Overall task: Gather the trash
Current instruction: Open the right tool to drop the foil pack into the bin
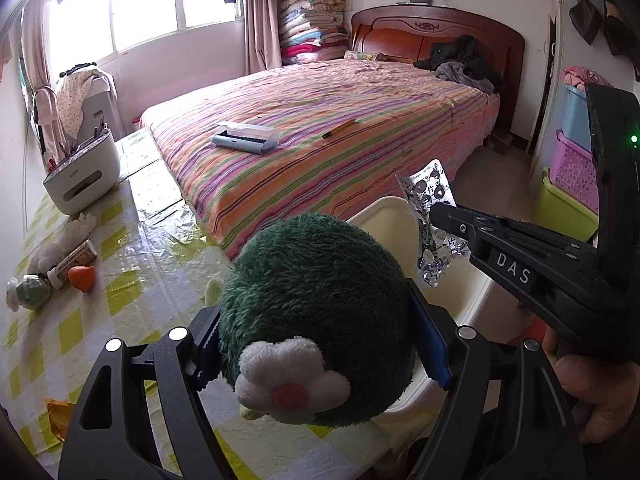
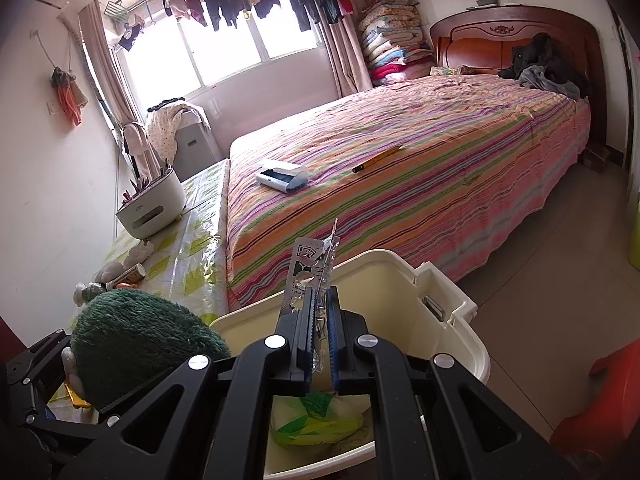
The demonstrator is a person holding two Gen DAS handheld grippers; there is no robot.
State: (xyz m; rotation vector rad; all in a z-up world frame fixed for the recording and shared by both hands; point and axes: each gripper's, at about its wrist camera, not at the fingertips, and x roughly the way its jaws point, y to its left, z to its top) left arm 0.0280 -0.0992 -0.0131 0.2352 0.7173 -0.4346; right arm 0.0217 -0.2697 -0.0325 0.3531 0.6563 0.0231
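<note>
My left gripper is shut on a dark green plush toy with a white flower, its blue pads pressed against both sides. The toy hangs over the table edge beside a cream plastic bin. In the right wrist view, my right gripper is shut on a crumpled silver blister pack, holding it above the bin. A green and yellow wrapper lies at the bottom of the bin. The left wrist view shows the right gripper from the side, the blister pack sticking out of its tip.
A table with a yellow checked cover carries a white pen holder, a tube, an orange piece and an orange wrapper. The striped bed is behind. Stacked baskets and a red stool are on the right.
</note>
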